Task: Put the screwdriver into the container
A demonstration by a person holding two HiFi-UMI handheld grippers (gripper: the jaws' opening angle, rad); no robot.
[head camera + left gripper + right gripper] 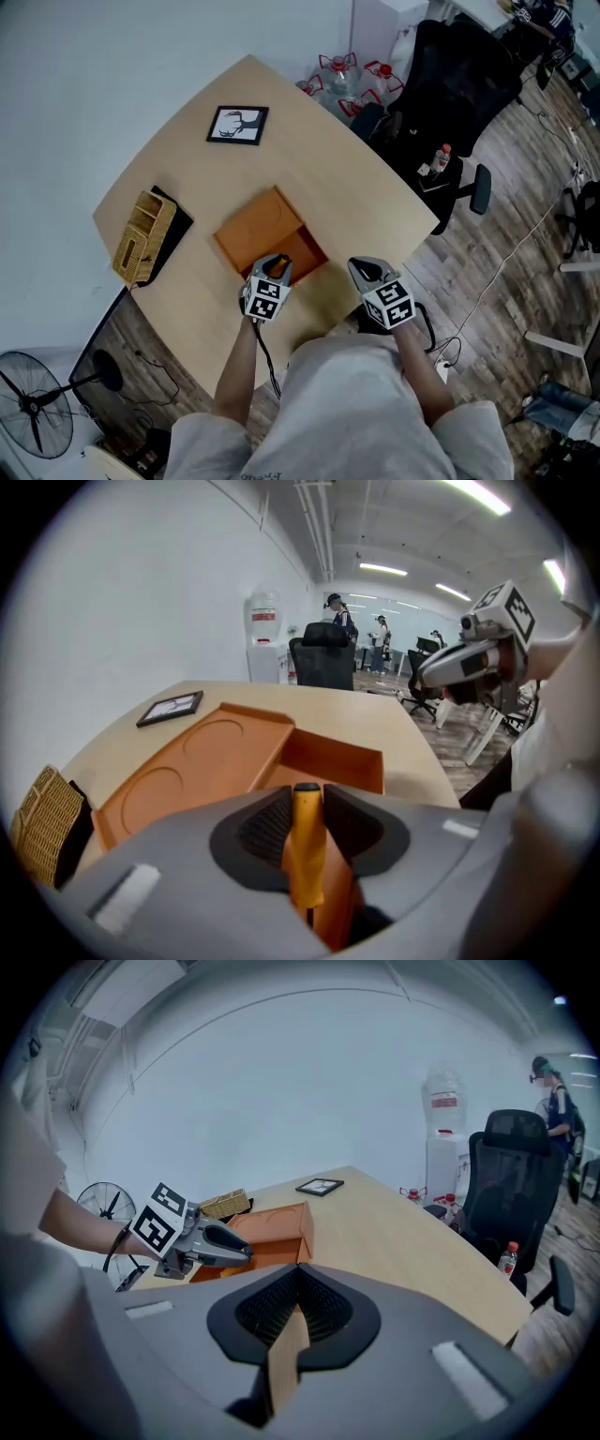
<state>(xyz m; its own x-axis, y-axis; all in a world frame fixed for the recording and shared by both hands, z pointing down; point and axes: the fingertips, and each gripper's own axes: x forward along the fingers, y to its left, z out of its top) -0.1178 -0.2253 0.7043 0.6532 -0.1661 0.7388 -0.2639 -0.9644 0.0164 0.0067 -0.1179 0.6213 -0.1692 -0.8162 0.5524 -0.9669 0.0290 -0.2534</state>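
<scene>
My left gripper [305,803] is shut on the yellow handle of the screwdriver [306,855], which stands upright between the black pads. It hangs just above the near edge of the orange container [333,761], an open box with a flat lid bearing two round recesses. In the head view the left gripper [272,274] is over the container's [267,230] front compartment. My right gripper [370,274] is to its right over bare table. Its jaws [298,1279] meet at the tips with nothing between them. The right gripper view also shows the left gripper [220,1241] at the container [277,1222].
On the tan table [356,178] a framed picture [237,125] lies at the far side and a wicker basket [142,237] stands at the left edge. A black office chair [450,94] and water bottles [347,80] stand beyond the table. A fan [37,403] stands on the floor.
</scene>
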